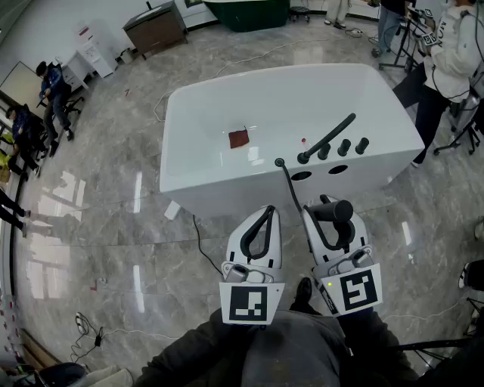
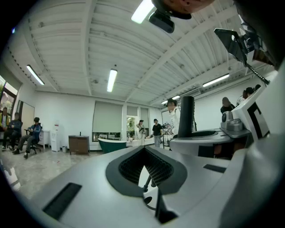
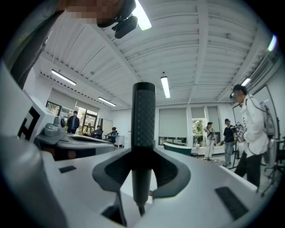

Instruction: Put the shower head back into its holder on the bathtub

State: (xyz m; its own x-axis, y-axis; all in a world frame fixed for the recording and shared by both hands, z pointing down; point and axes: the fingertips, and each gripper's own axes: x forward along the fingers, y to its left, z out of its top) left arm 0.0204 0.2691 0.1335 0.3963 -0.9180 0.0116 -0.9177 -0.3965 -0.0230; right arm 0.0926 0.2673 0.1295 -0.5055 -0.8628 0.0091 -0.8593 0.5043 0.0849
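A white bathtub (image 1: 227,178) stands on a glossy grey stone floor (image 1: 106,227), seen from above; inside its basin lie 1 reddish-brown square piece (image 1: 239,138) and 1 tiny red spot (image 1: 303,140), well apart from each other. Along the tub's near right deck stand 3 round black knobs (image 1: 344,147) in a row, 1 long black bar fitting (image 1: 330,137) slanting up to the right just beside them, and 2 dark oval openings (image 1: 338,169) lower on the deck; which of these is the holder cannot be told. 1 black hose (image 1: 288,181) leaves the deck near the bar's base and runs down to the right gripper (image 1: 327,205); its jaws are clamped on the black shower head (image 1: 338,211), which is off the tub, in front of its near wall. In the right gripper view the textured handle stands upright, its long axis vertical and crossing the jaws, with the thin hose end pointing down; in the head view it is foreshortened, so its heading there is unclear. The left gripper (image 1: 266,212) sits just beside the right one, jaws together at the tips, with nothing held. Behind the tub are 1 dark green tub (image 1: 246,11) and 1 brown cabinet (image 1: 155,26); people stand or sit at both edges of the room.
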